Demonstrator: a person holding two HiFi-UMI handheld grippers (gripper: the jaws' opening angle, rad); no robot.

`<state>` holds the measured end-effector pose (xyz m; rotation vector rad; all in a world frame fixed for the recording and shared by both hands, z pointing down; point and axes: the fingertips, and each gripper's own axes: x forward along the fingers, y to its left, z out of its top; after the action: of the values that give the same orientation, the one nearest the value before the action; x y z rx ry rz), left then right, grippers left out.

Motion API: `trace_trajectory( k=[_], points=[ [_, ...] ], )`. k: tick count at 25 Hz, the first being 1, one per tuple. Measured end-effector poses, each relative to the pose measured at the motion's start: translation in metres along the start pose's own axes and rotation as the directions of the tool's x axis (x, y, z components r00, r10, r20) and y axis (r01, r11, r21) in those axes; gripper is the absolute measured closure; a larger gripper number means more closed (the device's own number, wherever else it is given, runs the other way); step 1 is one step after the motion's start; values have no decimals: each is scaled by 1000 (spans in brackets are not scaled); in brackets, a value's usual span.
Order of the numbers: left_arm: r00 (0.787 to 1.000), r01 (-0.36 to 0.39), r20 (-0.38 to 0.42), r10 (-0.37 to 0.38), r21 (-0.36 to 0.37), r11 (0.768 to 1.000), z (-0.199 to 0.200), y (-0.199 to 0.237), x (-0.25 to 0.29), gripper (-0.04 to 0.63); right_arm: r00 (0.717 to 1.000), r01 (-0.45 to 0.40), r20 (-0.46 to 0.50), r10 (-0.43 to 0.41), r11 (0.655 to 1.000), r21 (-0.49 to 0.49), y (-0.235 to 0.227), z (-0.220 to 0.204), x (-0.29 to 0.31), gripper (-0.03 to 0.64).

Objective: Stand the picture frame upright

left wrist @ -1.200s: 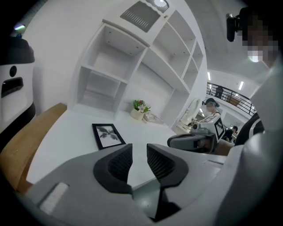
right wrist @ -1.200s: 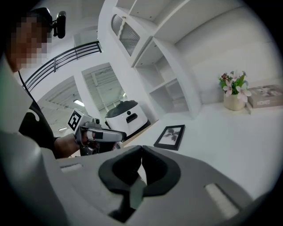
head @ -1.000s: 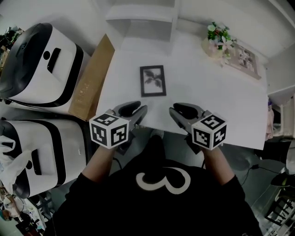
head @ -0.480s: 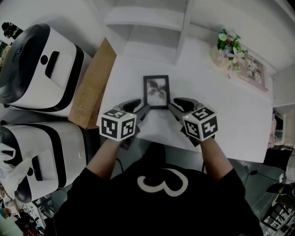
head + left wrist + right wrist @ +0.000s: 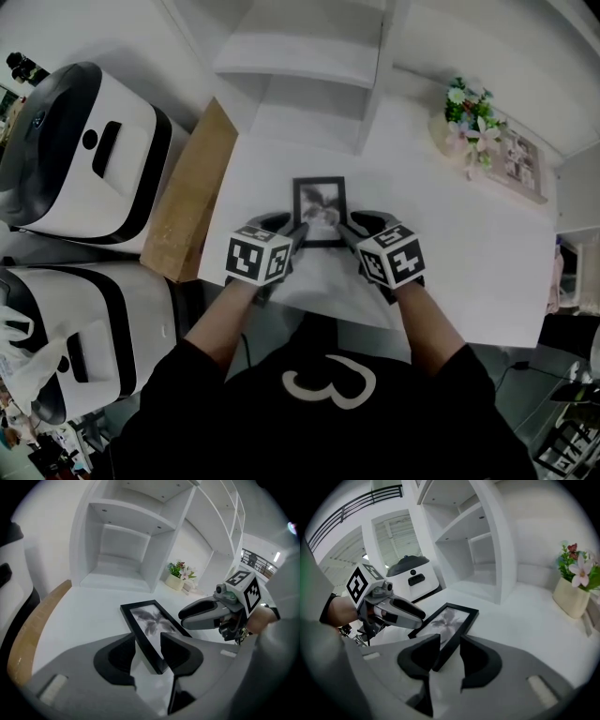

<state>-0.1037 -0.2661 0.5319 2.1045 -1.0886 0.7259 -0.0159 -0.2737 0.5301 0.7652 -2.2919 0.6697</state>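
Note:
A black picture frame (image 5: 319, 210) with a grey leaf print lies flat on the white table (image 5: 450, 234). My left gripper (image 5: 292, 232) is at its near left corner and my right gripper (image 5: 346, 230) at its near right corner. In the left gripper view the frame's (image 5: 151, 623) left edge runs between the jaws of the left gripper (image 5: 148, 642), which are opening, with a gap beside the pads. In the right gripper view the frame's (image 5: 449, 620) near corner sits between the opening jaws of the right gripper (image 5: 449, 643), not pressed.
A white shelf unit (image 5: 309, 56) stands at the table's back. A flower pot (image 5: 469, 108) and a leaning picture (image 5: 517, 157) are at the back right. A brown board (image 5: 187, 202) leans at the table's left edge, beside two white-and-black machines (image 5: 84, 150).
Both grippers have moved forward from the table's near edge to the frame's near corners. Their jaws now straddle the frame.

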Motion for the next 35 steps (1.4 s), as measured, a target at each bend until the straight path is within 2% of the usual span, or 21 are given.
trace_trajectory(
  k=[7,16,25,35],
  points=[
    [998,-36,-44,38,62,997,-3,6,8,442,999,7,-46,-7,1000,-11,-3,-9,10,480],
    [998,-34,-47,36,52,998,-6,5,12,455,998,-28,-58,28,1000,3,1,-9,11,512],
    [999,-39,-37,40,34,999,-7,5,11,460,998,-13,-63,11,999,-32,3,-10,11,512],
    [998,-37,-48,38,29,999,-20,-3,5,460,998,-4,-67,3,1000,-22,12,-20,4,512]
  ],
)
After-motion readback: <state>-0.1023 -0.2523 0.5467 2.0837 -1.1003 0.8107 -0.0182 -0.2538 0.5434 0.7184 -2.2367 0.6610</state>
